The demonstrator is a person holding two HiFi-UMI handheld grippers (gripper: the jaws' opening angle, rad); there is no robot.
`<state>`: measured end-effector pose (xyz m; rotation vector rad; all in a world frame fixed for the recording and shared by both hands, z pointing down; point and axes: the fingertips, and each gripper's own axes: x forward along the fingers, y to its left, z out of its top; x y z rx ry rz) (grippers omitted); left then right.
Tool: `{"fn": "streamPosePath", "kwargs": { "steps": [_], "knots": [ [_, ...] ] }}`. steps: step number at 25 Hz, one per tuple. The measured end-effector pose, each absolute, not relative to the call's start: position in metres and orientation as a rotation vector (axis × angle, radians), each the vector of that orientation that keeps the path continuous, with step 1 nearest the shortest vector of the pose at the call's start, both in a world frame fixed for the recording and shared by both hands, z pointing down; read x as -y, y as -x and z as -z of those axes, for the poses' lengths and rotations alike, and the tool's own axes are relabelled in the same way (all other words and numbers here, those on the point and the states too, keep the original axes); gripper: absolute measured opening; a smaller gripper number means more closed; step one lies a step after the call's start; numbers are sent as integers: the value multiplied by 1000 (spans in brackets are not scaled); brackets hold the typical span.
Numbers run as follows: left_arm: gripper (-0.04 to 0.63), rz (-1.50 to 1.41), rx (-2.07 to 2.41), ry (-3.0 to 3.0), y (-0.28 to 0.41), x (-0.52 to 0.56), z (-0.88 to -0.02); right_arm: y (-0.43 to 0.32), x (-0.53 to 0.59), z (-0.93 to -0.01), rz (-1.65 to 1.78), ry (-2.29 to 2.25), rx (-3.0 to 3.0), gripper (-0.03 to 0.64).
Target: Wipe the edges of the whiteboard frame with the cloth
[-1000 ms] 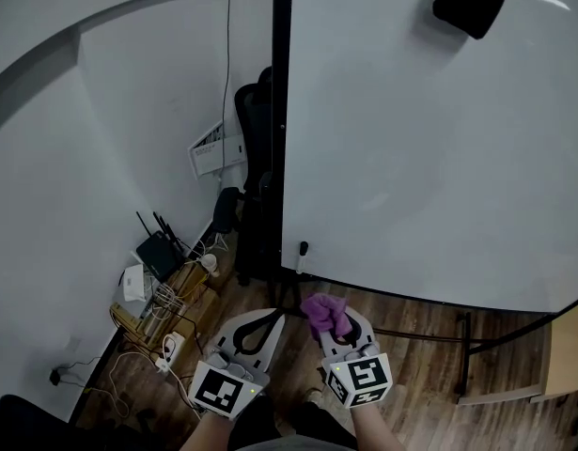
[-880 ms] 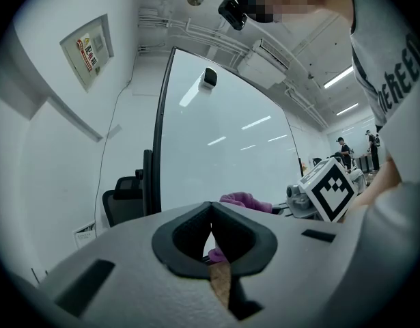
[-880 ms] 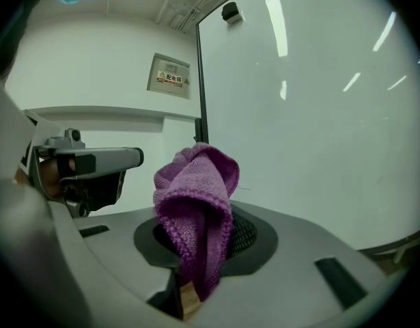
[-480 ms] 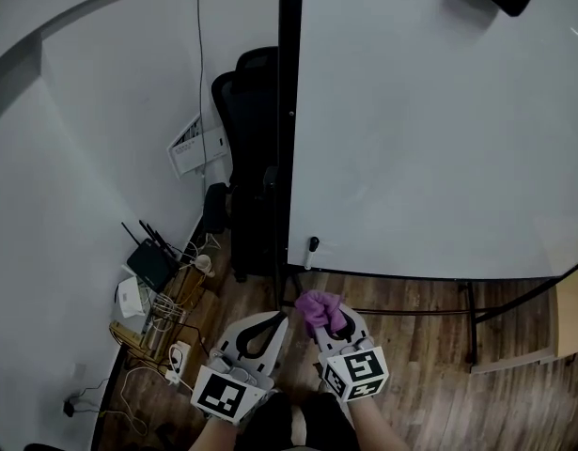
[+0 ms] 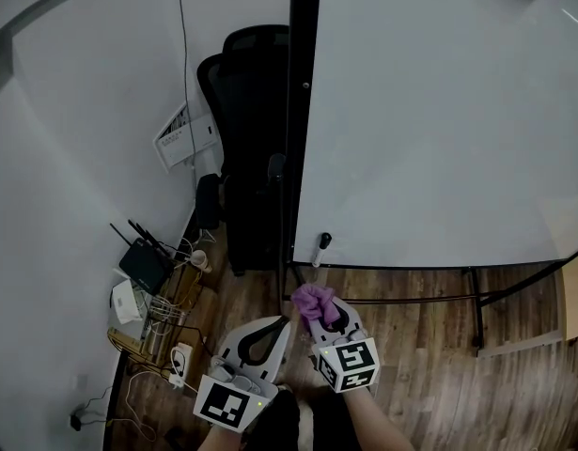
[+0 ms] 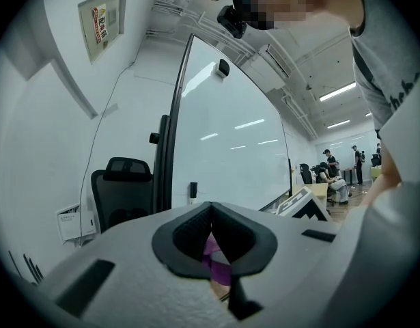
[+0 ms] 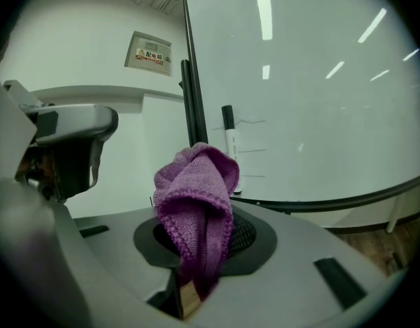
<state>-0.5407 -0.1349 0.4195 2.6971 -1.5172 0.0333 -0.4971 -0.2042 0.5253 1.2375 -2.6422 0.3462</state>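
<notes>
The whiteboard [image 5: 439, 111] stands upright in a black frame [image 5: 301, 111], with its lower left corner just ahead of both grippers. My right gripper [image 5: 319, 312] is shut on a bunched purple cloth [image 5: 316, 301], which sits a short way below the frame's bottom rail [image 5: 411, 267]. In the right gripper view the cloth [image 7: 197, 197] sticks up out of the gripper [image 7: 203, 241], with the frame's left post [image 7: 191, 94] behind it. My left gripper [image 5: 275, 327] is beside it, shut and holding nothing. In the left gripper view the gripper's [image 6: 211, 210] tips meet.
A black marker [image 5: 320, 249] is stuck near the board's lower left corner. A black office chair [image 5: 246, 130] stands left of the frame. A router and cables [image 5: 148, 280] lie on the wooden floor by the wall. The board's stand leg [image 5: 476, 308] is on the right.
The view has tilted down and shifted, so the dark eraser at the board's top right has slid out of view. Both grippers stay close together, the cloth slightly nearer the frame corner.
</notes>
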Motion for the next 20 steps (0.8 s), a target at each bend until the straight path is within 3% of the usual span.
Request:
{"fn": "streamPosePath", "kwargs": {
  "steps": [20],
  "knots": [
    [17,-60,1518,-2688,567,145,-442,535,274,-591,-420,-1320,2515,81]
  ]
}}
